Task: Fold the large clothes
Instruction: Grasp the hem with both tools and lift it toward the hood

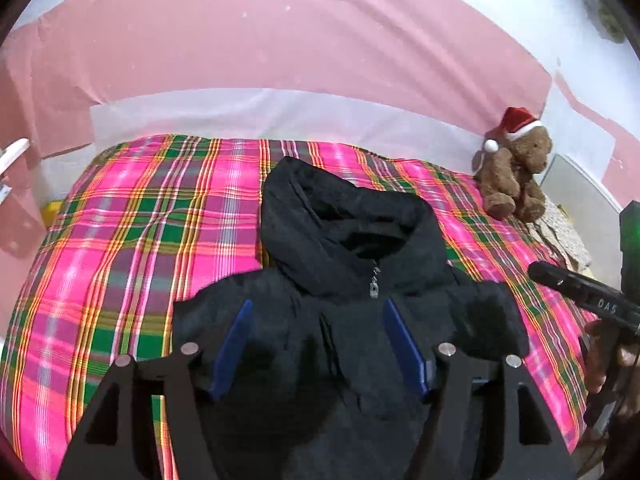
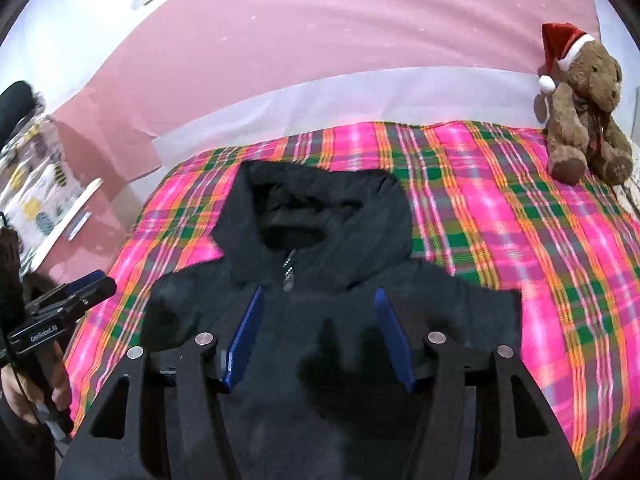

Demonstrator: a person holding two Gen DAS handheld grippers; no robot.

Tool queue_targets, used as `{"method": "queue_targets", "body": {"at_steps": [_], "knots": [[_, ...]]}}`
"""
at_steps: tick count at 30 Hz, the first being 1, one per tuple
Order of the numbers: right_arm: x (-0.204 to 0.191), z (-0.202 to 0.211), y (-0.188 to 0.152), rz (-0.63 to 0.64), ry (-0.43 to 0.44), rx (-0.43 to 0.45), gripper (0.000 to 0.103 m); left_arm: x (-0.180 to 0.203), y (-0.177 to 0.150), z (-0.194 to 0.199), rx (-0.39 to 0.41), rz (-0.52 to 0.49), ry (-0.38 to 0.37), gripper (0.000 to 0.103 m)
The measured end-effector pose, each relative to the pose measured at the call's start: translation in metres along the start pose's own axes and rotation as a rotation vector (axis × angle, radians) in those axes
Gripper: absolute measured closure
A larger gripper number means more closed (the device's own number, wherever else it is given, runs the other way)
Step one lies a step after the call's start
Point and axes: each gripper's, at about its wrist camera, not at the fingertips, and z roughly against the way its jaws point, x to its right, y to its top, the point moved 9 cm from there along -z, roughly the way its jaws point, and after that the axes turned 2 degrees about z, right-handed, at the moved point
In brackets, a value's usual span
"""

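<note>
While both grippers' jaws gape, black hooded jacket (image 1: 352,280) mid plaid bedspread (image 1: 132,240), room L/R.

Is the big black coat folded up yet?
Not quite. The black jacket lies zipped on the plaid bed cover with its sleeves apparently tucked in. The left tool and right tool hang open above it. Hood and body still need folding.
</note>
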Motion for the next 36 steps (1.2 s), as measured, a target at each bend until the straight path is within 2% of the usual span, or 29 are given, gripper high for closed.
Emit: {"method": "queue_targets", "body": {"at_steps": [8, 12, 16, 20, 22, 23, 24, 27, 31, 36], "knots": [[0.051, -0.09, 0.051, -0.017, -0.055, -0.061, 0.045, -0.026, 0.051, -0.107, -0.059, 0.022, 0.045, 0.033], [0.077, -0.136, 0.07, -0.054, -0.07, -0.07, 0.045, -0.037, 0.064, -0.166, -0.106, 0.049, 0.055, 0.032], [0.097, -0.187, 0.076, -0.069, -0.085, -0.111, 0.045, -0.047, 0.073, -0.213, -0.142, 0.056, 0.068, 0.032], [0.106, -0.228, 0.073, -0.076, -0.086, -0.161, 0.045, -0.05, 0.067, -0.248, -0.178, 0.12, 0.032, 0.031], [0.107, -0.239, 0.07, -0.086, -0.084, -0.193, 0.045, -0.048, 0.063, -0.256, -0.188, 0.137, 0.021, 0.037], [0.106, -0.24, 0.069, -0.089, -0.083, -0.191, 0.059, -0.045, 0.063, -0.256, -0.18, 0.14, 0.006, 0.057], [0.1, -0.236, 0.07, -0.088, -0.059, -0.183, 0.088, -0.041, 0.062, -0.254, -0.174, 0.132, -0.004, 0.078], [0.084, -0.214, 0.075, -0.045, -0.061, -0.12, 0.095, -0.032, 0.069, -0.231, -0.109, 0.096, 0.001, 0.094], [0.068, -0.163, 0.081, -0.049, -0.025, -0.031, 0.095, -0.022, 0.077, -0.184, -0.018, 0.08, -0.027, 0.096], [0.055, -0.095, 0.072, -0.049, 0.019, 0.052, 0.095, -0.007, 0.072, -0.111, 0.073, 0.054, -0.08, 0.097]]}}
